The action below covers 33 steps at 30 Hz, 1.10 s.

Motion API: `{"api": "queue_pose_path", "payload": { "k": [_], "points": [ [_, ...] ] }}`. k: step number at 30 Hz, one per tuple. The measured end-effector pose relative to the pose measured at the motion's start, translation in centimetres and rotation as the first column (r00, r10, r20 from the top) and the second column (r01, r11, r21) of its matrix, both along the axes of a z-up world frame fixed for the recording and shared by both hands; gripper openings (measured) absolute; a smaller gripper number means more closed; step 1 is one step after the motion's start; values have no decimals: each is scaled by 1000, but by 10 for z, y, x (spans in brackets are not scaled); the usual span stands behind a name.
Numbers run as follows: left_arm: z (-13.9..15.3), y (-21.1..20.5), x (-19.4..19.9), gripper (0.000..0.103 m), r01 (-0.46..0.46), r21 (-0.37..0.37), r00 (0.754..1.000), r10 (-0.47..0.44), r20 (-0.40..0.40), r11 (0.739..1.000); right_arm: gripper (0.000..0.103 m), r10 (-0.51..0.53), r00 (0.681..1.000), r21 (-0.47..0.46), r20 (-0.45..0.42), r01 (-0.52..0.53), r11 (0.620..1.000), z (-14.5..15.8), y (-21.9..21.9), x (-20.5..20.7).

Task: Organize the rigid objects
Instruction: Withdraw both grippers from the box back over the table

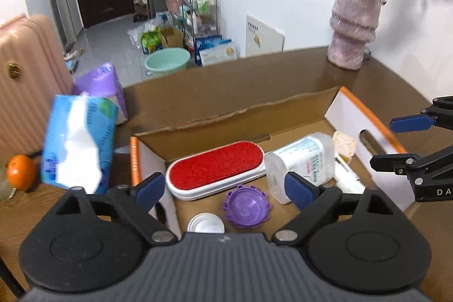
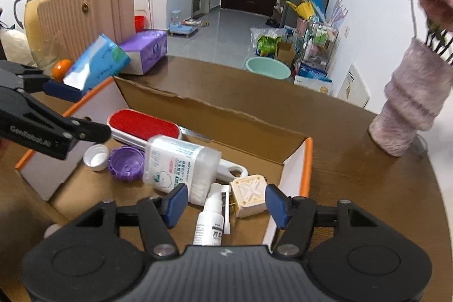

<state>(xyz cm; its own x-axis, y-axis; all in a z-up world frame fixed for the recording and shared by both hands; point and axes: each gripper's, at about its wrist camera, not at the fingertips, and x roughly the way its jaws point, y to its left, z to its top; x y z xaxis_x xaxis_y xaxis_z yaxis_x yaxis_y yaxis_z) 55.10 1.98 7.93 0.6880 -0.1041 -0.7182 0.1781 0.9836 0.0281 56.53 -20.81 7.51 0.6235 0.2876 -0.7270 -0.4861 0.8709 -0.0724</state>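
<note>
Left gripper [image 1: 225, 188] fingers spread, clear above box [image 1: 235, 92] rim.

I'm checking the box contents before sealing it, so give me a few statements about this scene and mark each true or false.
1. The red lint brush lies inside the cardboard box. True.
2. The left gripper clamps the purple cap. False: its jaws are open and empty.
3. The orange sits in the box. False: it rests outside on the table.
4. The right gripper holds nothing. True.
5. The vase stands upright on the table. True.
</note>
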Motion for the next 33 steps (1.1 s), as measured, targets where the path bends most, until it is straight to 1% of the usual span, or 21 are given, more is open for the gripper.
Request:
{"api": "queue_pose_path", "payload": {
  "k": [3, 7, 9, 10, 11, 12, 16, 18, 19, 21, 23, 24, 29, 33],
  "points": [
    [14, 3, -25, 95, -2, -19, 999, 3, 35, 1000, 65, -2, 1000, 9, 16, 2, 1000, 14, -4, -18],
    [24, 4, -59, 98, -25, -23, 997, 27, 74, 999, 68, -11, 999, 25, 47, 10, 1000, 26, -6, -41],
    [27, 6, -79, 101, -33, -43, 994, 37, 104, 999, 74, -15, 997, 63, 80, 10, 998, 29, -8, -56],
    [29, 7, -88, 101, -37, -55, 992, 43, 121, 998, 80, -20, 995, 93, 100, 11, 996, 29, -9, -64],
    [30, 7, -98, 101, -48, -61, 988, 56, 142, 997, 83, -29, 993, 114, 112, 16, 993, 29, -11, -70],
    [30, 7, -107, 103, -57, -64, 983, 67, 170, 996, 83, -42, 992, 138, 123, 25, 990, 27, -12, -78],
    [25, 4, -146, 103, -79, -61, 935, 95, 341, 995, 86, -120, 975, 215, 185, 79, 973, 15, -12, -106],
    [20, 2, -160, 103, -90, -59, 913, 106, 393, 994, 91, -161, 959, 251, 233, 101, 963, 8, -13, -120],
    [16, 2, -166, 103, -102, -72, 904, 122, 410, 992, 92, -181, 948, 267, 263, 108, 958, 4, -13, -127],
    [10, 3, -174, 103, -119, -101, 888, 151, 434, 988, 100, -206, 921, 287, 329, 111, 952, -2, -13, -140],
    [4, 5, -183, 103, -130, -126, 870, 174, 461, 984, 103, -220, 891, 304, 396, 98, 948, -9, -13, -152],
    [2, 4, -187, 103, -132, -129, 866, 178, 468, 983, 103, -219, 884, 304, 412, 94, 948, -11, -12, -155],
    [-5, 7, -201, 103, -144, -149, 854, 199, 481, 978, 103, -210, 879, 278, 428, 93, 956, -16, -6, -167],
    [-9, 10, -207, 103, -131, -171, 850, 199, 487, 977, 103, -214, 878, 285, 429, 93, 954, -15, -5, -173]
  ]
}}
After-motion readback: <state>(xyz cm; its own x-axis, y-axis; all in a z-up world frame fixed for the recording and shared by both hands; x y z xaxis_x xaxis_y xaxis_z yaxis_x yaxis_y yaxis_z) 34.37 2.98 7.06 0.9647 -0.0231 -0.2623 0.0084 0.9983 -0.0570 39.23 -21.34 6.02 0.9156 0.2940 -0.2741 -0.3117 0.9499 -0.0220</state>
